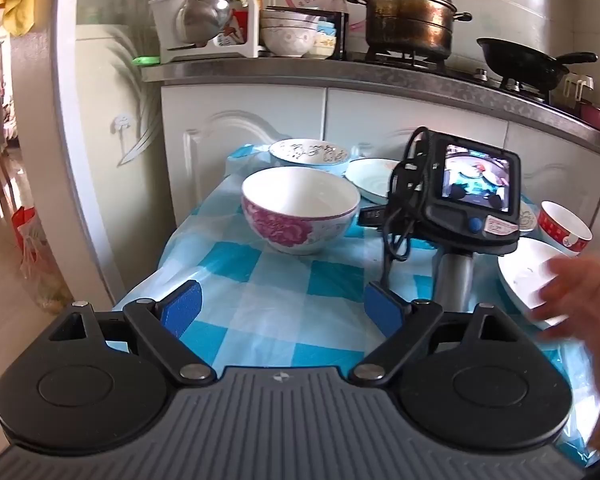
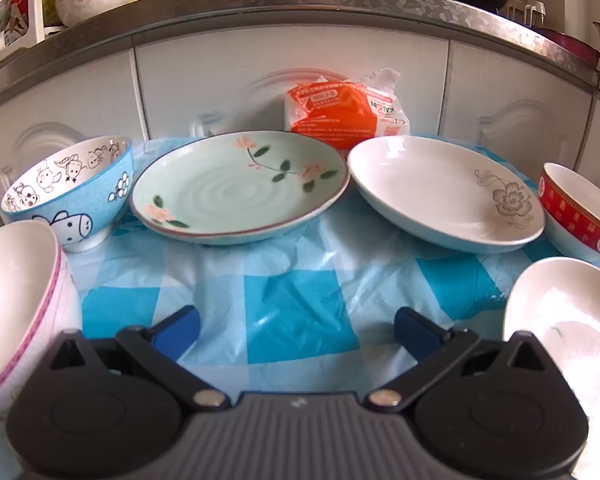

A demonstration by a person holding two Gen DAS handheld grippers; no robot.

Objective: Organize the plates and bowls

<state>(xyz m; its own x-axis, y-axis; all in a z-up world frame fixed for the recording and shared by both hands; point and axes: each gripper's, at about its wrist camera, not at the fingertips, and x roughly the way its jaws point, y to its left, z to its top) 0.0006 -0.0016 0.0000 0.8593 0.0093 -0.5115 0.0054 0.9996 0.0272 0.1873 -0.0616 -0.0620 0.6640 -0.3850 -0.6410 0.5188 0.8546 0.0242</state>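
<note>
On a blue-checked tablecloth (image 2: 300, 320) stand a pink-flowered white bowl (image 1: 300, 210), also in the right wrist view (image 2: 16, 292), a blue cartoon bowl (image 2: 72, 192), a green flowered plate (image 2: 236, 188), a white plate with a grey flower (image 2: 444, 192), a red-banded bowl (image 2: 580, 212) and a plain white bowl (image 2: 568, 320). My left gripper (image 1: 282, 310) is open and empty, short of the pink-flowered bowl. My right gripper (image 2: 298, 332) is open and empty, low over the cloth between the dishes. Its body (image 1: 460, 200) shows in the left wrist view.
An orange and white packet (image 2: 344, 114) lies behind the plates against white cabinet doors (image 2: 292, 76). The counter above holds stacked bowls (image 1: 288, 34), a steamer pot (image 1: 410, 16) and a black pan (image 1: 528, 62). A bare hand (image 1: 580, 296) is at the right.
</note>
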